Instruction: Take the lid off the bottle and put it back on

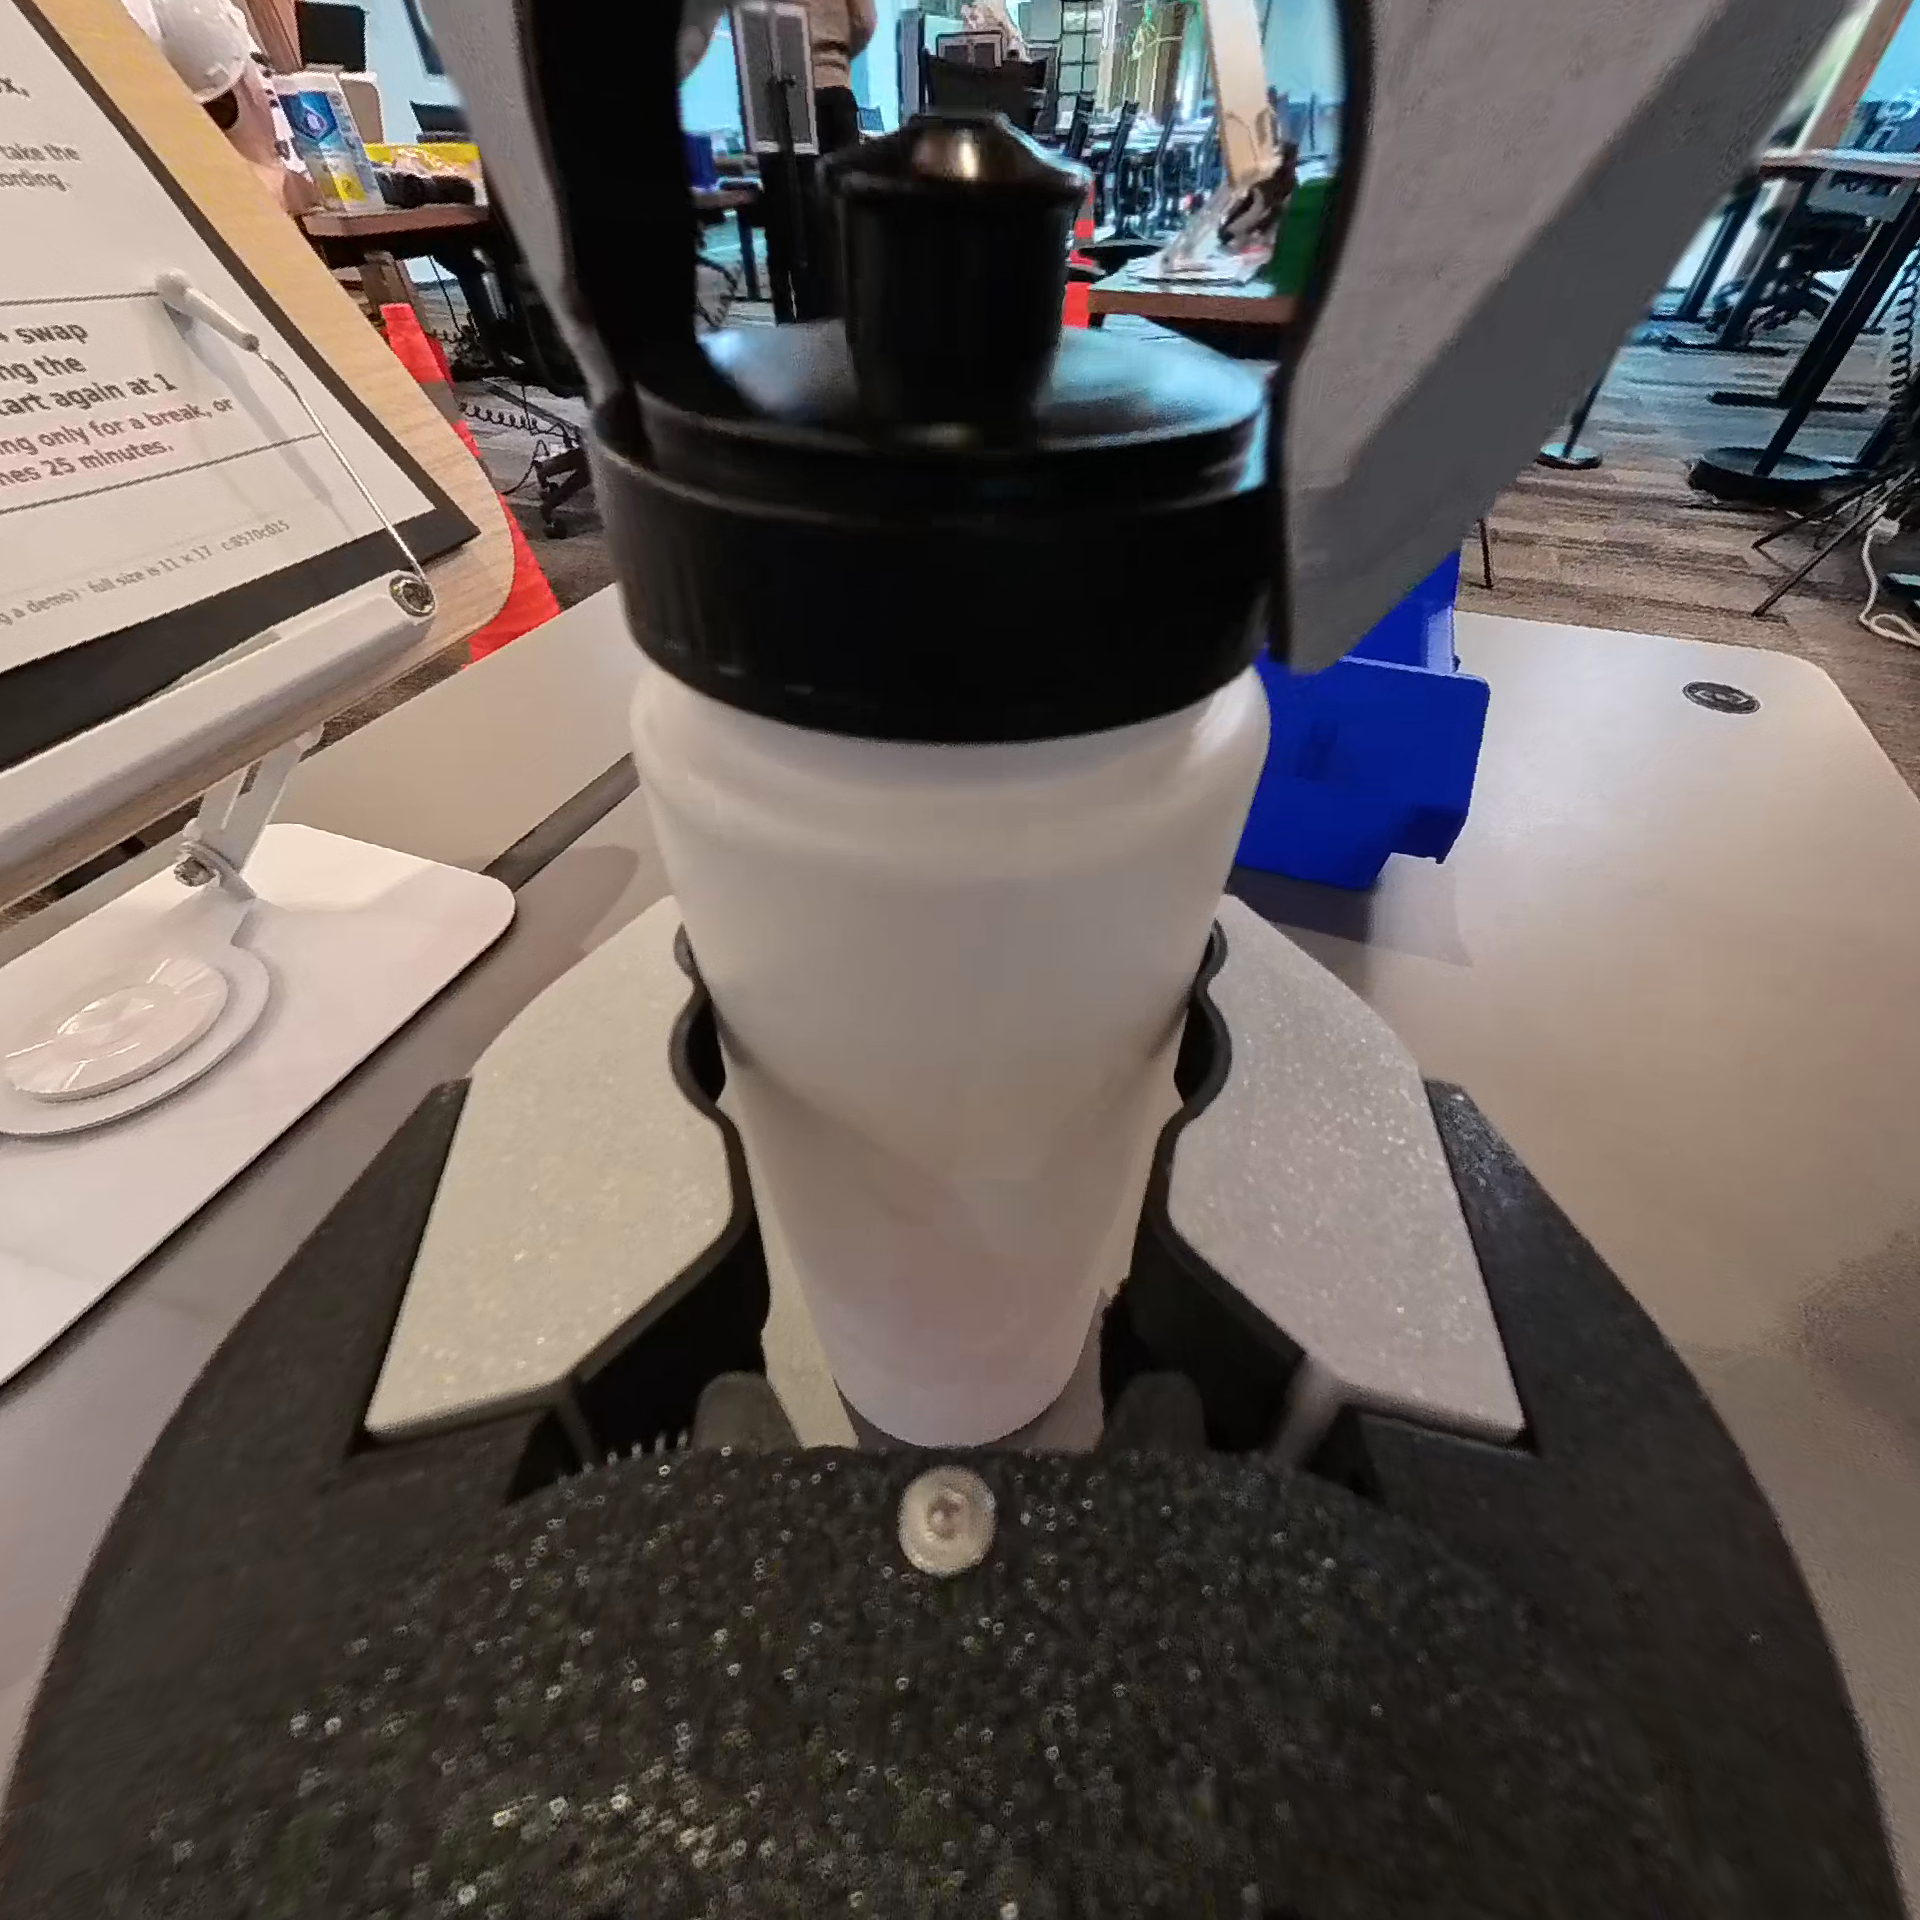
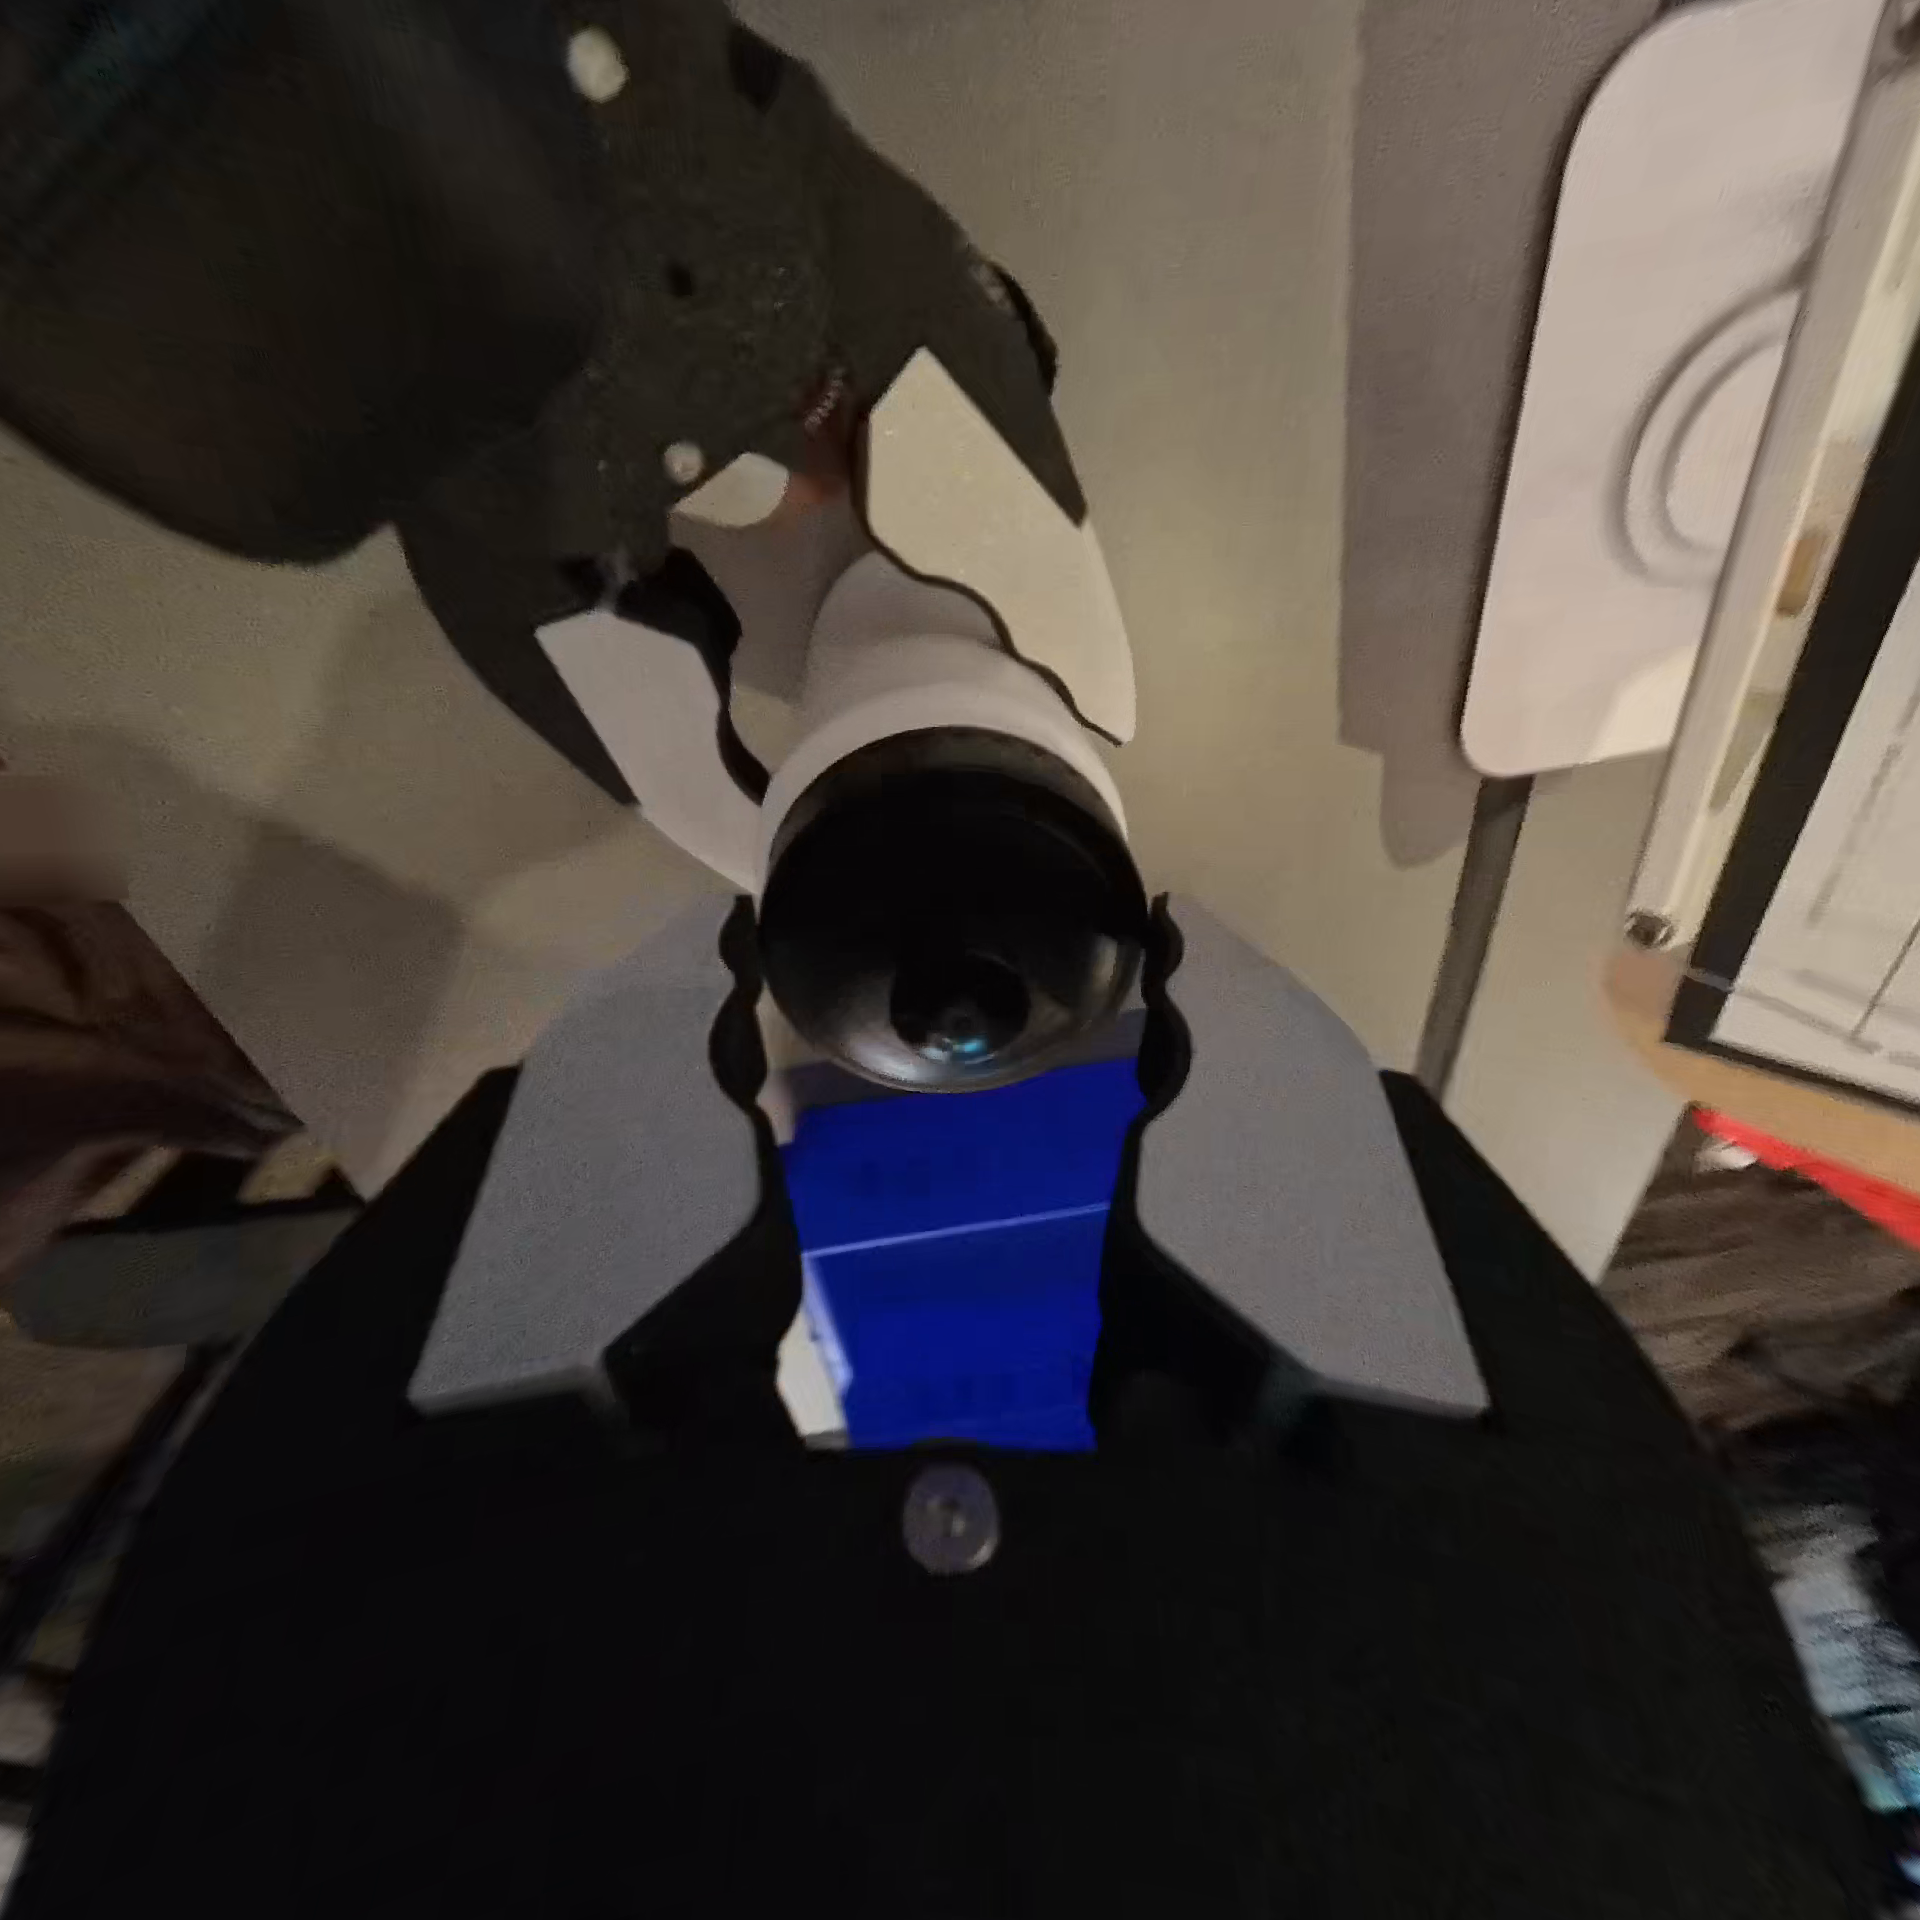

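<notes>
Holding the white bottle (image 1: 951, 1039) around its body, your left hand-held gripper (image 1: 951, 997) presses both pads on it. Your right hand-held gripper (image 2: 951, 977) clamps the black lid (image 2: 951, 904), which sits on the bottle. Behind the bottle, a blue bin (image 1: 1361, 769) rests on the grey surface (image 1: 1662, 935). Only the left view shows the office room.

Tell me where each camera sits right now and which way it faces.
Left wrist view: on the left gripper, looking level along its fingers across the table; its fingers clamp the white bottle, with the right gripper's grey fingers around the black lid.
Right wrist view: on the right gripper, looking down onto the lid between its fingers; the left gripper holds the bottle beyond.
Both show the bottle, lid, blue bin and both grippers.
</notes>
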The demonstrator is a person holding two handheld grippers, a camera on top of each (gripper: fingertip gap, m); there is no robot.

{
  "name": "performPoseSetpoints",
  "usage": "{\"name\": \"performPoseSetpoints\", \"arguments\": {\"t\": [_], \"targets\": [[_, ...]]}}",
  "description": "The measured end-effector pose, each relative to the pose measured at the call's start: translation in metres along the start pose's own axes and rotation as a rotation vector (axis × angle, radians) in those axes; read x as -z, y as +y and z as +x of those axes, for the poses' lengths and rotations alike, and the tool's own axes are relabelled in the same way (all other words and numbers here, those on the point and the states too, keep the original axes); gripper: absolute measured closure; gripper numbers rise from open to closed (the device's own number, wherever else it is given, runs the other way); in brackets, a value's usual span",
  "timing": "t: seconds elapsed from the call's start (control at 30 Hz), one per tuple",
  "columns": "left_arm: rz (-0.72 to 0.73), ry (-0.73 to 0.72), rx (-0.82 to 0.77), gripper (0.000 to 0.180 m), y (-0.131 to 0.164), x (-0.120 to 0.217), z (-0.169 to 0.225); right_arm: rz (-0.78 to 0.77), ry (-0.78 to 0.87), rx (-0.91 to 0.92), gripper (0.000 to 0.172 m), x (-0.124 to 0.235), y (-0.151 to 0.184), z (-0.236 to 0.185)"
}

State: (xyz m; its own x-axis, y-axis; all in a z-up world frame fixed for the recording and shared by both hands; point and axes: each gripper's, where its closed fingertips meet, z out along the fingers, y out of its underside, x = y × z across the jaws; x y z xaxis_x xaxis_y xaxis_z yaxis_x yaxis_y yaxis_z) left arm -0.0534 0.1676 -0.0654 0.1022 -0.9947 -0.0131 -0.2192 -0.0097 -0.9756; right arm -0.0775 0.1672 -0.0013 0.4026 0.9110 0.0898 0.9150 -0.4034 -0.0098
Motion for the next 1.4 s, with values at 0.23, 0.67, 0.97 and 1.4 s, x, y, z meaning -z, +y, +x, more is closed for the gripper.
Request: {"name": "performPoseSetpoints", "arguments": {"t": [0.23, 0.67, 0.97, 1.4], "targets": [[0.000, 0.003, 0.011, 0.094, 0.000, 0.001, -0.001, 0.057, 0.065, 0.490, 0.103, 0.002, -0.004, 0.000], [0.002, 0.003, 0.012, 0.094, 0.000, 0.001, -0.001, 0.161, 0.034, -0.214, 0.069, 0.009, -0.010, 0.004], [0.000, 0.006, 0.001, 0.094, 0.000, 0.001, 0.001, 0.141, -0.045, -0.384, 0.101, 0.001, 0.001, -0.003], [0.001, 0.016, 0.017, 0.094, 0.000, 0.001, 0.001, 0.132, -0.019, 0.314, 0.103, 0.008, -0.003, 0.000]]}}
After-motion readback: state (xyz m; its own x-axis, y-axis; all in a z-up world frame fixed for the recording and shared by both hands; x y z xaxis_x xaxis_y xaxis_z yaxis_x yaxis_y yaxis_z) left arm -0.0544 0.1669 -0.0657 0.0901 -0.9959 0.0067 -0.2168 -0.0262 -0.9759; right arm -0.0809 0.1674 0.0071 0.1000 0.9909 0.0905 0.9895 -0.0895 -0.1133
